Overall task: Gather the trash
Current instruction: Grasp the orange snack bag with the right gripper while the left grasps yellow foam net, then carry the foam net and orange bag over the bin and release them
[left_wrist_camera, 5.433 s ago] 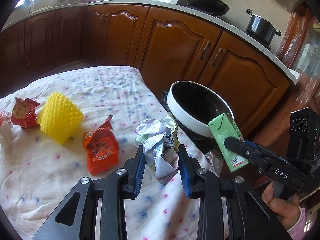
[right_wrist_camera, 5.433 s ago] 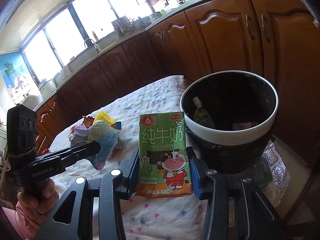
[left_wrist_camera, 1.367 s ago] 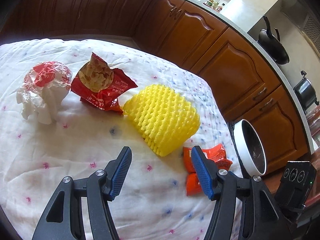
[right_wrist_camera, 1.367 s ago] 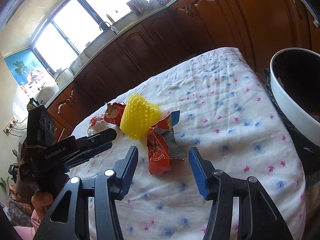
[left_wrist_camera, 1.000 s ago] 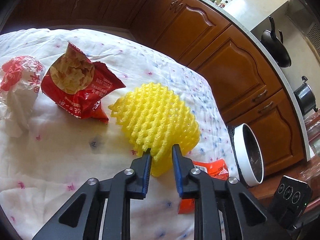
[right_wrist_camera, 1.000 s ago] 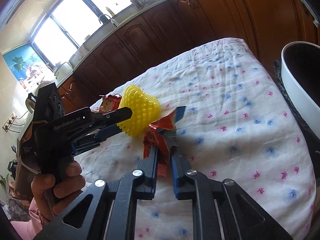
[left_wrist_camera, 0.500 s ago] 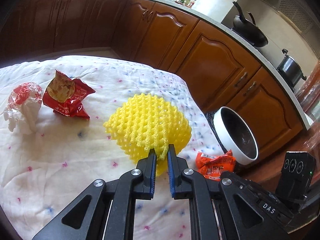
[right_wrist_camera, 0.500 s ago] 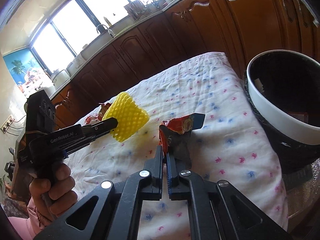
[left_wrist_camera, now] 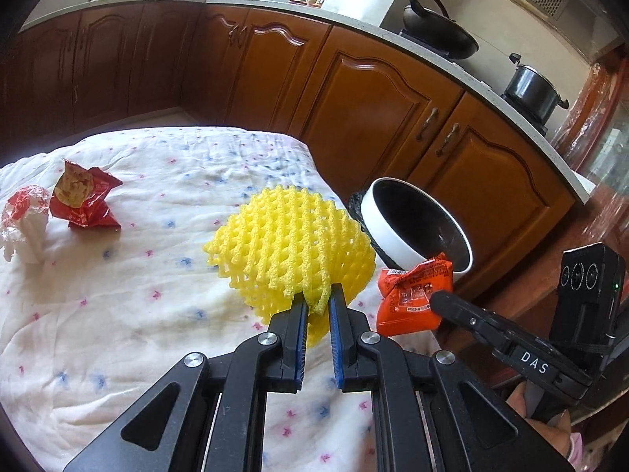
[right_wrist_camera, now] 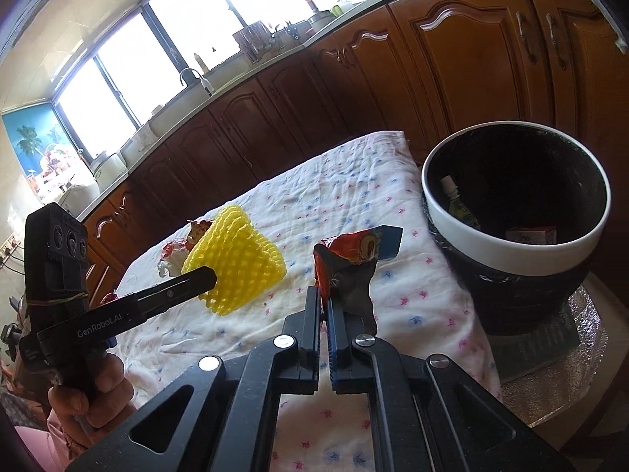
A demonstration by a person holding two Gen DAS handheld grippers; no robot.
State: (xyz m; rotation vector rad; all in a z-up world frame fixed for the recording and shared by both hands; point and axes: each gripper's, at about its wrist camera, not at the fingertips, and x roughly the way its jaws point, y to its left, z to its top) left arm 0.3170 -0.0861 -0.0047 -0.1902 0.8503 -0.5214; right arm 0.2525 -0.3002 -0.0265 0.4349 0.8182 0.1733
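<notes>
Two tongs are each clamped on a piece of trash above the tabletop (left_wrist_camera: 118,314), which is spread with a white cloth (left_wrist_camera: 98,354) dotted pink and blue. The left tongs (left_wrist_camera: 317,302) have their blue pads pinched nearly together on a fold at the edge of a yellow foam net (left_wrist_camera: 291,251); the net bulges out beyond the tips and hangs clear of the cloth. The right tongs (right_wrist_camera: 325,302) are closed tight on the lower corner of an orange snack wrapper (right_wrist_camera: 346,259), which stands up from the tips with its torn, silver-lined flap hanging to the right. In the left wrist view the wrapper sits just to the right of the net, in front of the bin (left_wrist_camera: 397,236).

The bin, black inside with a white rim, stands off the right edge of the tabletop; inside it a small pouch (right_wrist_camera: 458,206) and a carton (right_wrist_camera: 530,234) can be seen. At the far left of the cloth lie a red snack bag (left_wrist_camera: 82,200) and, beside it, a crumpled white-and-red wrapper (left_wrist_camera: 23,224), both well apart from the tongs. Wooden cabinets (left_wrist_camera: 354,110) run behind, with a wok (left_wrist_camera: 436,33) and a pot (left_wrist_camera: 532,88) on the stove.
</notes>
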